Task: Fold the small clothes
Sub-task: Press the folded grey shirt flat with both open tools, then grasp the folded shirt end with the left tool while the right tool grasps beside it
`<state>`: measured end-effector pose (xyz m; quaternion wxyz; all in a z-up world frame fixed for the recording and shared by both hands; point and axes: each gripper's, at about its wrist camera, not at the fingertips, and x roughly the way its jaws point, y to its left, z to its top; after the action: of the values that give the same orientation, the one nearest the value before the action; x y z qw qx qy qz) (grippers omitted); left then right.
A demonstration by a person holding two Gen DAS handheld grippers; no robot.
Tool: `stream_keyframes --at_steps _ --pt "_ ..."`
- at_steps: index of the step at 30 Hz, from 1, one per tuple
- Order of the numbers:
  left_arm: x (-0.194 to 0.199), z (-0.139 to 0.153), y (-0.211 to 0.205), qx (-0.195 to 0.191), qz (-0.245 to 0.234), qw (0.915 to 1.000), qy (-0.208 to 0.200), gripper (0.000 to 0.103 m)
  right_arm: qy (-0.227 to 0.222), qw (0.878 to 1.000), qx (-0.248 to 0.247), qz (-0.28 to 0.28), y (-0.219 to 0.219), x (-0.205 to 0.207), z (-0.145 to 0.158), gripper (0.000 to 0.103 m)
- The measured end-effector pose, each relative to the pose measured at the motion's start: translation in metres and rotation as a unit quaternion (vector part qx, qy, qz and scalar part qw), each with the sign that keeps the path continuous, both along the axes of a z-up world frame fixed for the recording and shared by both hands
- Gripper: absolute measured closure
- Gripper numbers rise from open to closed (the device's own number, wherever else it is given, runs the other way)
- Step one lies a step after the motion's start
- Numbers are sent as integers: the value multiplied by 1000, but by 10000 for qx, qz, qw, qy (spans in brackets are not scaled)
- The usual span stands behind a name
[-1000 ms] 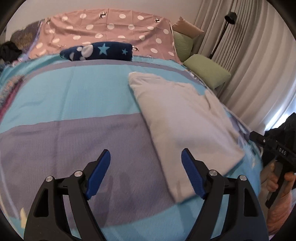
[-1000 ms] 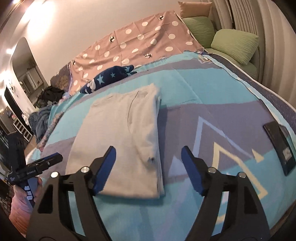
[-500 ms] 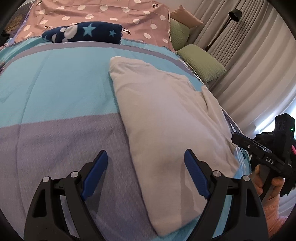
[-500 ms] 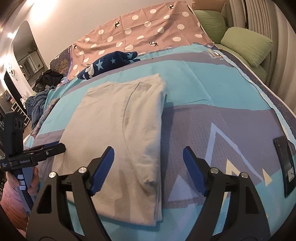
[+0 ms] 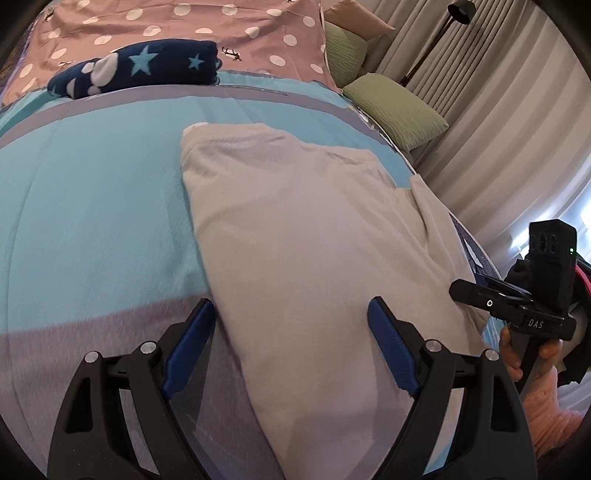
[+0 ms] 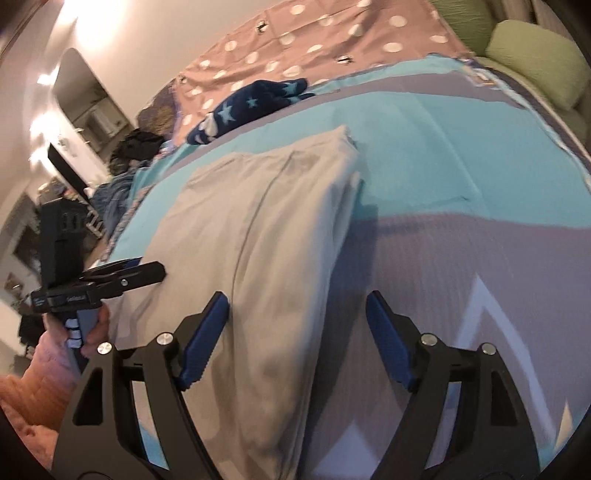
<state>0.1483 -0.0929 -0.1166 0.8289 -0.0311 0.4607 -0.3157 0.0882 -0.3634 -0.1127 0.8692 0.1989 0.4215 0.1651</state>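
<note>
A pale grey garment lies flat on the bed, folded lengthwise into a long strip. My left gripper hangs open over its near left edge, the blue pads apart and gripping nothing. In the right wrist view the same garment shows its fold seam, and my right gripper stands open over its near right edge. Each gripper appears from the side in the other's view: the right one at the garment's right, the left one at its left. Nothing is held.
The bed carries a turquoise and grey-purple cover. A dark blue starred fleece lies at the far end on a pink dotted sheet. Green pillows and curtains line the right side. Dark clothes pile at far left.
Both grippers moved in toward the garment's near end and tilted down; its edges now lie between each pair of fingers. The garment itself has not moved.
</note>
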Motion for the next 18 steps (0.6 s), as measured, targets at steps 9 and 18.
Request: stream_keyframes --at_steps 9,18 --pt "39 -4 -12 -206 -145 9996 145 18 150 9968 695 375 -14 72 -10 50" --pt "58 -3 -29 299 -243 9990 -230 39 17 9973 505 540 3 80 -6 81"
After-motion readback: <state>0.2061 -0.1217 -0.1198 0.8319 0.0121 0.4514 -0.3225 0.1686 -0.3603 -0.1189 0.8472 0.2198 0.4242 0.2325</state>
